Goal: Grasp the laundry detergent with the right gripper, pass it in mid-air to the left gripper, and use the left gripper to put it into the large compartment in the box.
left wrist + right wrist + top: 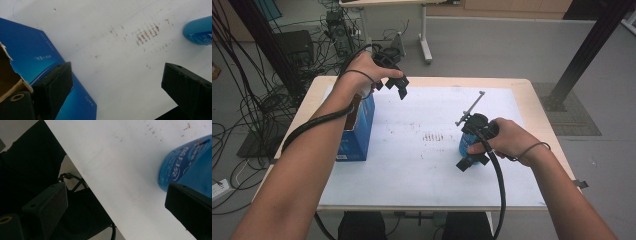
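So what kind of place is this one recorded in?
Most likely a lab or workshop set up for recording: a small table under a stained white sheet, tangled cables and equipment on a grey floor, and black frame posts alongside.

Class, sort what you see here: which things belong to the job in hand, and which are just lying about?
In the job: round blue printed container; open blue cardboard box; right hand-held gripper; left hand-held gripper.

Lying about: tangled black cables on the floor; stained white table sheet.

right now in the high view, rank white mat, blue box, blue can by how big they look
1. white mat, largest by far.
2. blue box.
3. blue can, smallest, though the right gripper hides part of it.
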